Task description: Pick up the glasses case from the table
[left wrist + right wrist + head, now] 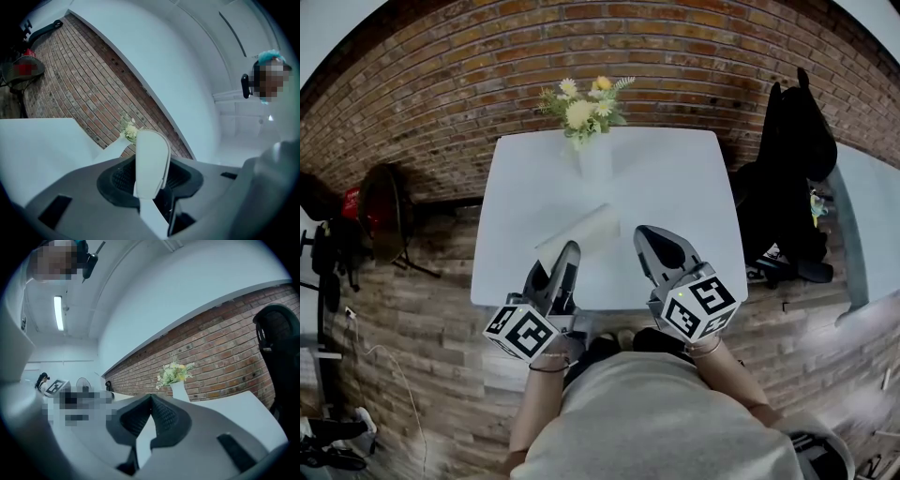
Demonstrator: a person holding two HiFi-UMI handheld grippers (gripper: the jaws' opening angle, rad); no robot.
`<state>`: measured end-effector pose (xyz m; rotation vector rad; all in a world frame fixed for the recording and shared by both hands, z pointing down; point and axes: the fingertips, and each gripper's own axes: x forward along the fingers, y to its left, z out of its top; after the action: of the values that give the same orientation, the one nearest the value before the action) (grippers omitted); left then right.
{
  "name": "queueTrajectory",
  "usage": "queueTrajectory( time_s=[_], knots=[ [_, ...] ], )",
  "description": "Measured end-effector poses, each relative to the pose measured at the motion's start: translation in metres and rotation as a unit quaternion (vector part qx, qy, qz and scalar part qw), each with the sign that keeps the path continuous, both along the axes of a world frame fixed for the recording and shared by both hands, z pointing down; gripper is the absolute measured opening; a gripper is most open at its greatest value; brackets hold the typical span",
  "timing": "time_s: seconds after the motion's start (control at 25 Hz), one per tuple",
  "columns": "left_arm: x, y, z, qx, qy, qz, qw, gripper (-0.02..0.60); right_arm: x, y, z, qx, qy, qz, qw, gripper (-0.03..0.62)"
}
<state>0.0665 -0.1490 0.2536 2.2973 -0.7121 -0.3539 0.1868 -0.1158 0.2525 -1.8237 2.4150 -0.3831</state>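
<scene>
Nearest to me is the person in a grey shirt (656, 422), who holds both tools level over the front edge of the white square counter (675, 187).

The left gripper (565, 258) has its dark jaws closed on one end of the white, rounded, hard-shell glasses case (586, 228). In the left gripper view the case stands between the ribbed pads, and its long body goes forward and to the right over the counter. I cannot tell if its far end rests on the surface or is already free.

The right gripper (649, 236) is just beside it, with its jaws pressed together on nothing.

I think the case is light and stiff, so it will not bend. But its shell looks smooth and curved and may slip or turn in a grip at the end. A hold nearer the middle, across the narrow side, seems safer to me.

Further away stands a white vase with yellow flowers (593, 155), and behind it the red brick wall (675, 56).
</scene>
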Motion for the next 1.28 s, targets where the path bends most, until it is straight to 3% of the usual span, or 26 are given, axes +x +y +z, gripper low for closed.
queueTrajectory(
  time_s=[0.24,0.68,1.0,1.28],
  knots=[
    [-0.003,0.001,0.002,-0.002,-0.002,-0.007,1.0000,0.152,-0.010,0.000,0.003,-0.007,0.018,-0.017,1.000,-0.002],
    [-0.007,0.004,0.004,-0.006,-0.007,-0.007,0.9999,0.153,-0.016,0.006,0.010,-0.017,0.004,-0.021,1.000,-0.002],
    [-0.006,0.007,0.005,-0.010,-0.012,-0.002,0.9999,0.152,-0.021,0.010,0.010,-0.017,0.046,-0.022,0.999,-0.002],
    [-0.008,0.012,0.009,-0.019,-0.014,-0.001,0.9997,0.153,-0.029,0.012,0.021,-0.035,0.033,-0.040,0.998,-0.002]
  ],
)
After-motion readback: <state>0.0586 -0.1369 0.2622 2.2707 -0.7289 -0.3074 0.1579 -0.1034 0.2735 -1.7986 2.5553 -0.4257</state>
